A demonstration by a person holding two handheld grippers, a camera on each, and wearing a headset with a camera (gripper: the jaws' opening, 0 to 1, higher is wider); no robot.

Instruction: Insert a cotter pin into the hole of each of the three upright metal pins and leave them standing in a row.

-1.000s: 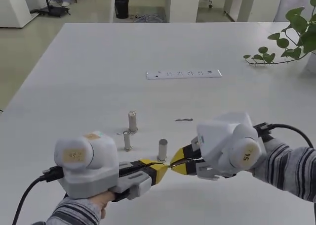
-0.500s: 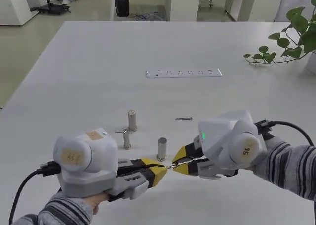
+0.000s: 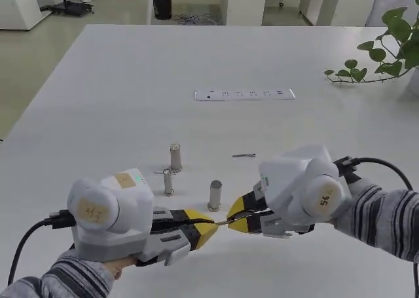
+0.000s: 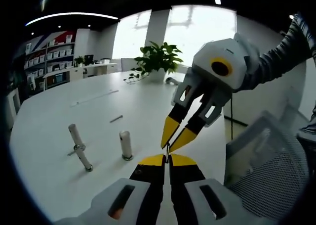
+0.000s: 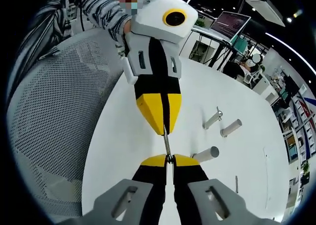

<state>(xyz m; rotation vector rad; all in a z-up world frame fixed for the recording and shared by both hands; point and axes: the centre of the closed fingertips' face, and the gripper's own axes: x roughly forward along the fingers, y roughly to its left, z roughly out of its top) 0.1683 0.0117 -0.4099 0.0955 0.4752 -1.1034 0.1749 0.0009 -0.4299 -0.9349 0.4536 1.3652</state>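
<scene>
Three upright metal pins stand on the white table [image 3: 118,82]: a far one [image 3: 175,158], a thin one [image 3: 168,181] with a cotter pin through it, and a near one [image 3: 215,196]. My left gripper [image 3: 208,227] and right gripper [image 3: 234,220] meet tip to tip just right of the near pin, above the table. Both are shut on one small cotter pin [image 5: 167,143], each at one end. In the left gripper view my own jaws [image 4: 168,159] pinch it from below while the right gripper [image 4: 167,145] comes in from above. A loose cotter pin [image 3: 243,156] lies flat further back.
A white power strip [image 3: 244,95] lies mid-table. A potted plant [image 3: 386,46] trails over the far right edge. A grey mesh chair [image 5: 59,116] stands at the table's near side. Bare tabletop lies left of and behind the pins.
Both grippers stay tip to tip on the cotter pin; they have drifted slightly left and nearer. The pins on the table have not moved.
</scene>
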